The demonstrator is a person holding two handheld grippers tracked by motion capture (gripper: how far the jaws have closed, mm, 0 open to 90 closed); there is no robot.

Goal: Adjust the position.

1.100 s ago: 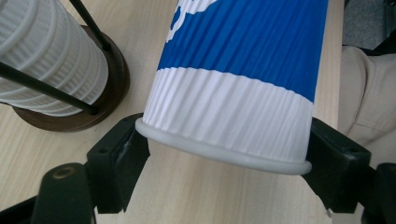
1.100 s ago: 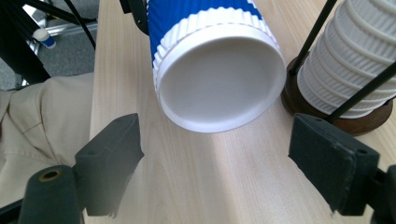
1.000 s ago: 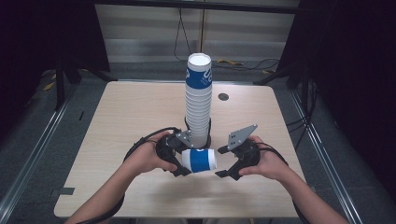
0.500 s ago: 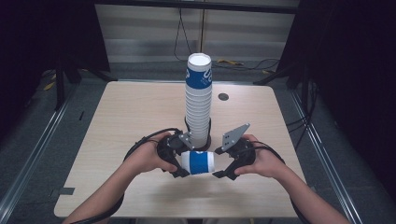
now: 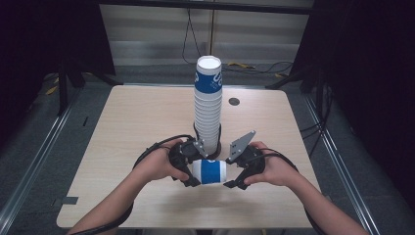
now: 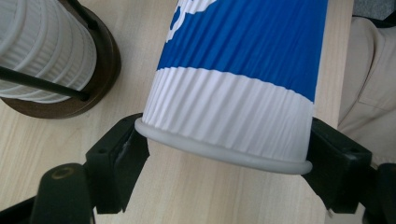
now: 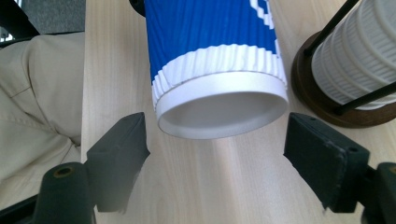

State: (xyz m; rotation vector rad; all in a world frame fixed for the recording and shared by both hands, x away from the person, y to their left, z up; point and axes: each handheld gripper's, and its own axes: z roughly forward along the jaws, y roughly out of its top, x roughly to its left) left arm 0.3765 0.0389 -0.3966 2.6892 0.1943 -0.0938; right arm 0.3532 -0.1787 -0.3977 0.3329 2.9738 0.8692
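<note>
Here left tongs [image 6: 224,154] clamp cup [image 6: 238,79]; right tongs [image 7: 217,149] closing, untouching.

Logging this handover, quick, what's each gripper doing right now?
Left gripper: closed on the cup at its rim.
Right gripper: open, just been closing around the cup's base, not touching.

Blue-and-white ribbed cup [image 5: 209,172], pale wood table [image 5: 127,122].
</note>
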